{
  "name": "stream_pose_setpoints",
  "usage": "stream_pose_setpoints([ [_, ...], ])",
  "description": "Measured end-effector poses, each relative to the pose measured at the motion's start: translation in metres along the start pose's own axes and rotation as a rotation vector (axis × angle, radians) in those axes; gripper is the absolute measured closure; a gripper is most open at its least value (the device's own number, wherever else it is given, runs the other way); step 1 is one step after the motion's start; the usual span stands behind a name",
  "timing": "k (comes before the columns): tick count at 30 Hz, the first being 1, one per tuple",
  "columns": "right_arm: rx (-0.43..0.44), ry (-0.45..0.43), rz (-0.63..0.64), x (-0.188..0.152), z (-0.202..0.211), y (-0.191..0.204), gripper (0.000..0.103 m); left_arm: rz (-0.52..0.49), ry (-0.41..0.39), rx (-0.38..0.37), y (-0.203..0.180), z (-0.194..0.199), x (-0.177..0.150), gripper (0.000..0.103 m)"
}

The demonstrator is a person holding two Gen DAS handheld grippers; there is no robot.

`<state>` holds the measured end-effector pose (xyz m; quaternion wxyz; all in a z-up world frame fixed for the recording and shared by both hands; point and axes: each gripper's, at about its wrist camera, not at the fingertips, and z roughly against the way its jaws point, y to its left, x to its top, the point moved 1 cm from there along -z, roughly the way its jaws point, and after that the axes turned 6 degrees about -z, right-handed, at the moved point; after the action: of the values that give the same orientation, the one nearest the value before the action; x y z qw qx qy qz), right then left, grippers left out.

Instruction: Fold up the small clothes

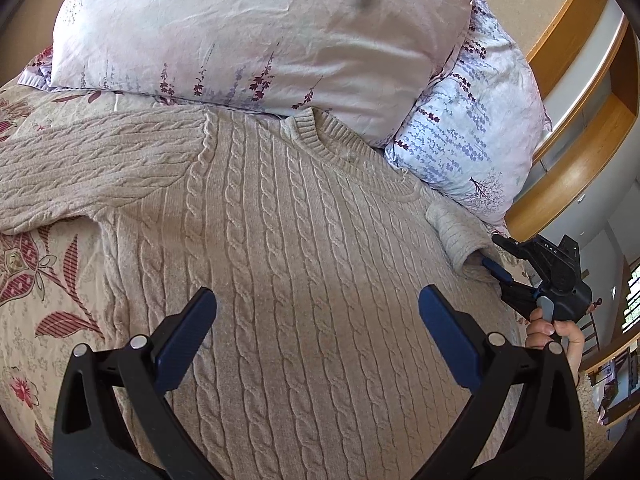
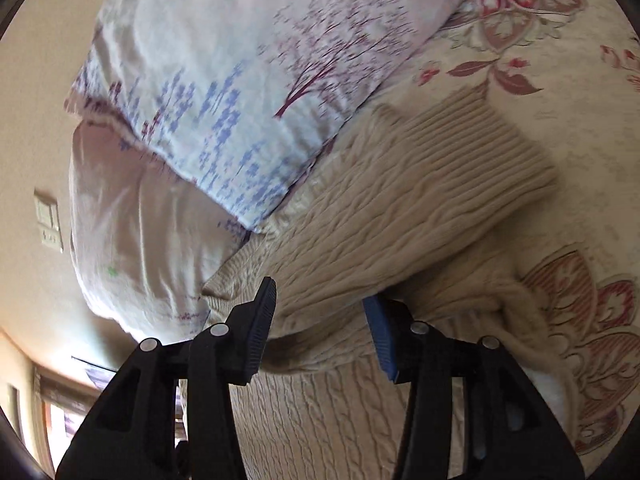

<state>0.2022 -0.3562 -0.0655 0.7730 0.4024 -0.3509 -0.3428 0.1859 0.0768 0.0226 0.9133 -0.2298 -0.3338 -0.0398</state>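
**Beige cable-knit sweater with one sleeve lifted over its body**

Nearest you, your left gripper (image 1: 318, 312) hovers above the lower body of the sweater (image 1: 288, 264), its blue fingers (image 1: 188, 332) spread wide and gripping nothing. The garment lies flat on the floral bedspread (image 1: 36, 304), its collar (image 1: 340, 148) pointing towards the pillows.

At the sweater's right side, your right gripper (image 2: 320, 324) has the right sleeve (image 2: 400, 216) between its fingers, which straddle a thick bunch of knit; the jaws look partly closed on it, though the right wrist view is blurred and firm contact cannot be confirmed. The ribbed cuff (image 2: 480, 148) sits ahead of the gripper, over the bedspread. The left sleeve (image 1: 84, 168) lies spread outwards.

Farther off, a pink pillow (image 1: 248, 28) and a lavender-print pillow (image 1: 472, 120) crowd the collar end.

Risks, as judged from here: a loose pinch on bulky knit could let the sleeve slip mid-fold; the sleeve may drag the shoulder askew, since your left gripper pins nothing; the pillows may catch the collar.
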Motion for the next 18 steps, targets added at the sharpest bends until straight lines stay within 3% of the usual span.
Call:
stream_pose_setpoints([
  [3,-0.113,-0.096,0.042,0.004,0.006,0.005,0.06,0.007,-0.004,0.003,0.003,0.002,-0.001,0.003],
  [6,-0.225,-0.186,0.183,0.002,0.009,0.025,0.083,0.023,-0.005,-0.002,0.008,0.004,0.0,0.007],
  [9,-0.173,-0.201,0.295,-0.006,0.003,0.059,0.093,0.058,-0.016,-0.004,0.016,0.007,0.002,0.011],
  [15,0.03,-0.045,0.53,-0.067,-0.035,0.137,0.093,0.126,-0.051,-0.014,0.028,0.015,0.003,0.012],
  [17,0.088,0.113,0.6,-0.099,-0.059,0.152,0.093,0.145,-0.056,-0.031,0.032,0.016,0.003,0.015],
  [18,0.097,0.22,0.638,-0.117,-0.074,0.156,0.083,0.155,-0.057,-0.043,0.033,0.016,0.003,0.018],
])
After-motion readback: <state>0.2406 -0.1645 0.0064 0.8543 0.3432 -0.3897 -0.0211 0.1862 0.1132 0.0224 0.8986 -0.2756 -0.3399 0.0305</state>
